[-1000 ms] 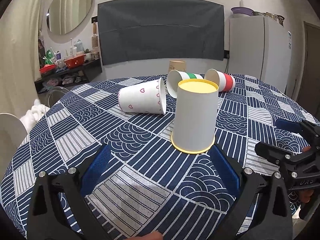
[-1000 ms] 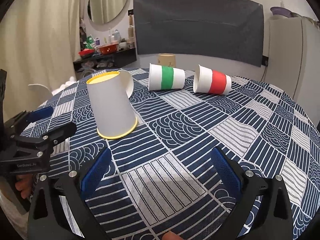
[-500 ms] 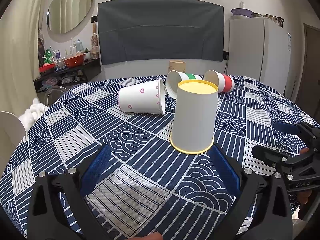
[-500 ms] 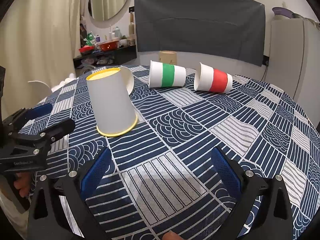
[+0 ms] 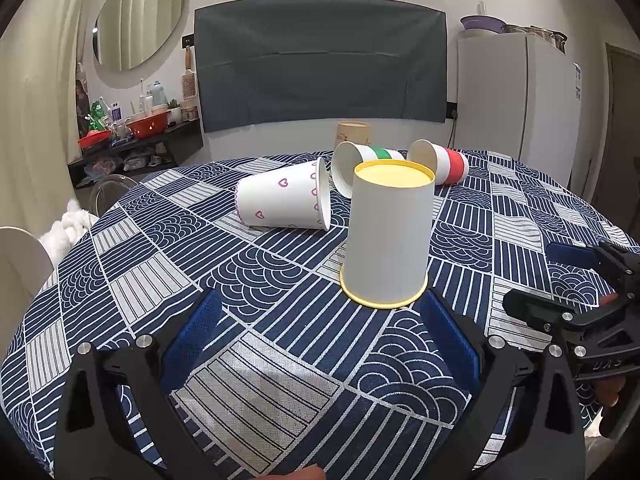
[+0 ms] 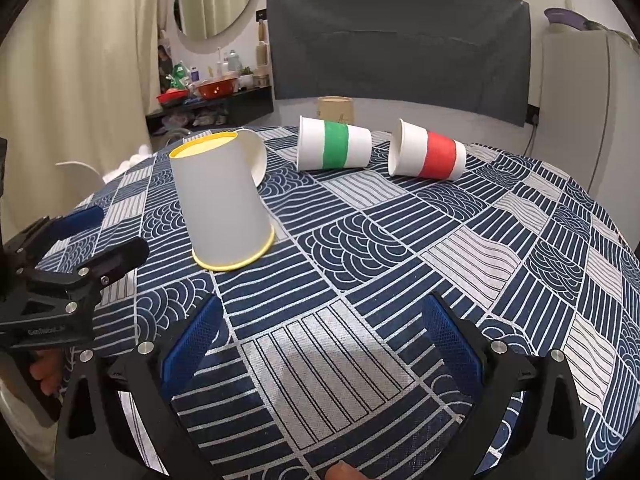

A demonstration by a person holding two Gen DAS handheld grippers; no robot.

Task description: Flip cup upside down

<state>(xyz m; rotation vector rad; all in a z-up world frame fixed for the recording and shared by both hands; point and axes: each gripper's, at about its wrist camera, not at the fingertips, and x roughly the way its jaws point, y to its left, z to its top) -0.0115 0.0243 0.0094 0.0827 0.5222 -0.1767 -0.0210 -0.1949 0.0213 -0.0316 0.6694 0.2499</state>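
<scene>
A white cup with a yellow rim (image 5: 388,236) stands upside down on the patterned tablecloth (image 5: 260,392); it also shows in the right wrist view (image 6: 222,208). My left gripper (image 5: 320,336) is open and empty, just in front of it and not touching. My right gripper (image 6: 320,336) is open and empty, to the right of the cup. Each gripper shows in the other's view: the right gripper at the right edge (image 5: 560,292), the left gripper at the left edge (image 6: 76,248).
Three cups lie on their sides behind: one with pink hearts (image 5: 284,200), one with a green band (image 6: 334,149), one with a red band (image 6: 430,156). A brown cup (image 6: 335,109) stands at the table's far edge. A white chair (image 5: 16,264) is at the left.
Both grippers have drifted very slightly; the yellow-rimmed cup stays upside down on the table. Both grippers remain open.
</scene>
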